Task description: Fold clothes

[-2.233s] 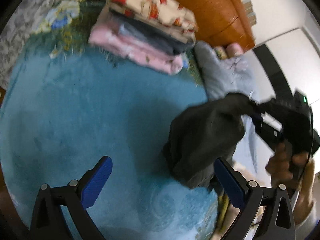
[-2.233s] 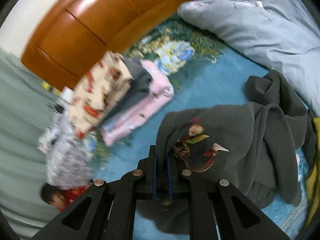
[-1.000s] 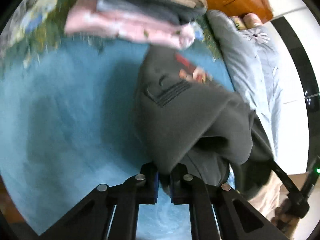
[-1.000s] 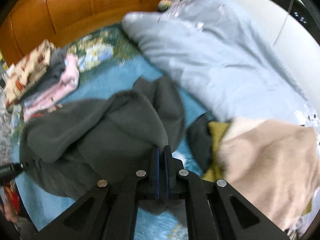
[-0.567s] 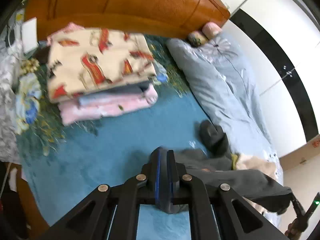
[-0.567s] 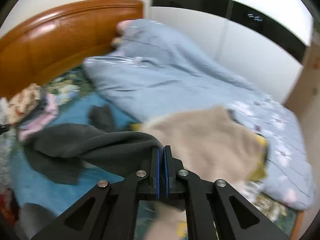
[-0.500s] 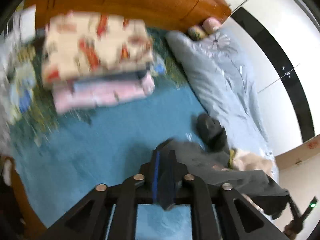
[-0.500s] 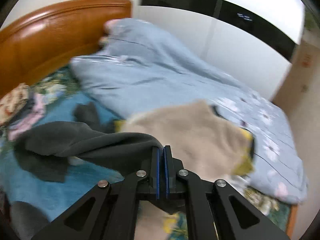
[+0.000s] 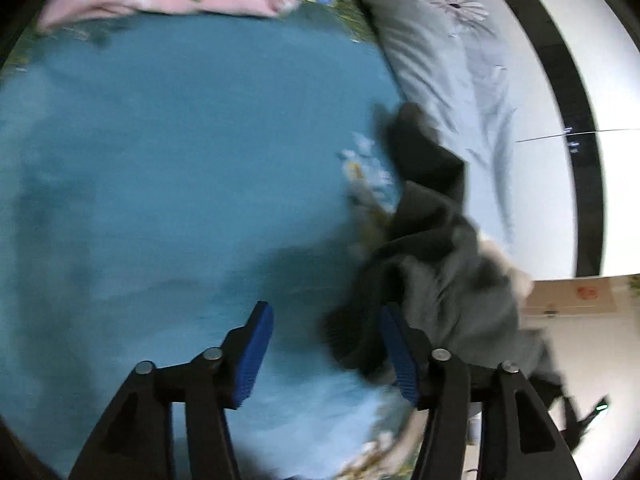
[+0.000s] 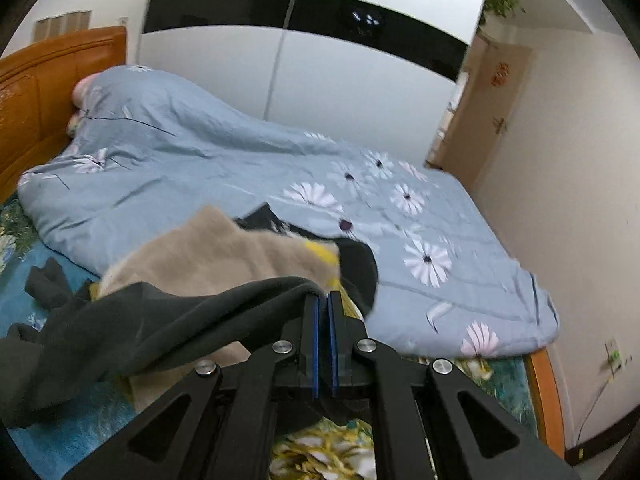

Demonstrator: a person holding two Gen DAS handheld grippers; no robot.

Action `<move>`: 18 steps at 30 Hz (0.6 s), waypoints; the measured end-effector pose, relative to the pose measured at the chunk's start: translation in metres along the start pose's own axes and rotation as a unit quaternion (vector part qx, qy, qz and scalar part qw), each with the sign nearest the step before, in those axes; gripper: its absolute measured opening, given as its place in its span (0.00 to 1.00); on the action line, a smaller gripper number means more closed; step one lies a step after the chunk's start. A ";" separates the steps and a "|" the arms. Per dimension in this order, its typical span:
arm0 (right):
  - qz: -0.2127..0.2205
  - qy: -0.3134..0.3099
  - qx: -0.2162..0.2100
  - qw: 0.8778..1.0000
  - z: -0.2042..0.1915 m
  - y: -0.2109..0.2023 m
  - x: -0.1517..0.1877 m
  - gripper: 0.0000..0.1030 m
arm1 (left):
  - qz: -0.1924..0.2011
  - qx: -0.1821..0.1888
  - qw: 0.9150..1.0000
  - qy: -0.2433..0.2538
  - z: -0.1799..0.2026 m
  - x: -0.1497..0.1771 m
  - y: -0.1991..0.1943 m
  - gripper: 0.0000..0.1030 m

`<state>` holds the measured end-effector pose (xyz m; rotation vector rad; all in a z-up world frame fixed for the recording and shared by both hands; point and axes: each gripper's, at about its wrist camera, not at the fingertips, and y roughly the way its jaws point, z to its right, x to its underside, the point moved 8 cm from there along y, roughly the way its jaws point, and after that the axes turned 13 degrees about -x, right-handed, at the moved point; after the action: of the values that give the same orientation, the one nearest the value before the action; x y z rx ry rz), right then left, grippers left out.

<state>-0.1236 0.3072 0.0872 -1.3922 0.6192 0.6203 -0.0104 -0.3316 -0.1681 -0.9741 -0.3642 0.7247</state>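
The left gripper stands released above the teal blanket. The right gripper is clenched on the dark grey garment, beside a beige garment.

Both tools are built alike. The left black two-finger gripper has angular matte linkage arms cut with triangular openings, joined by round silver screw heads. Its jaws carry ribbed blue pads on their inner faces. The right black two-finger gripper shows the same black frame, the same silver screws in a row across the arms, and thin blue pads edge-on. In the left view a small green light glows at the lower right edge.
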 end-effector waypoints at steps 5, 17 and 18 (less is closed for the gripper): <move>-0.025 0.038 0.000 0.999 0.022 0.008 0.028 0.04 | -0.030 -0.003 0.999 0.040 0.040 0.013 0.028 0.62; -0.054 0.082 0.007 0.995 0.054 0.019 0.076 0.04 | -0.103 -0.050 0.987 0.114 0.081 0.092 0.043 0.66; -0.060 0.084 0.007 0.995 0.056 0.022 0.082 0.04 | -0.100 -0.067 0.986 0.112 0.079 0.098 0.044 0.66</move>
<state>-0.0804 0.3672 0.0171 -1.4667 0.6665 0.4060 -0.0040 -0.1986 -0.1666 -1.1161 -0.3112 0.4073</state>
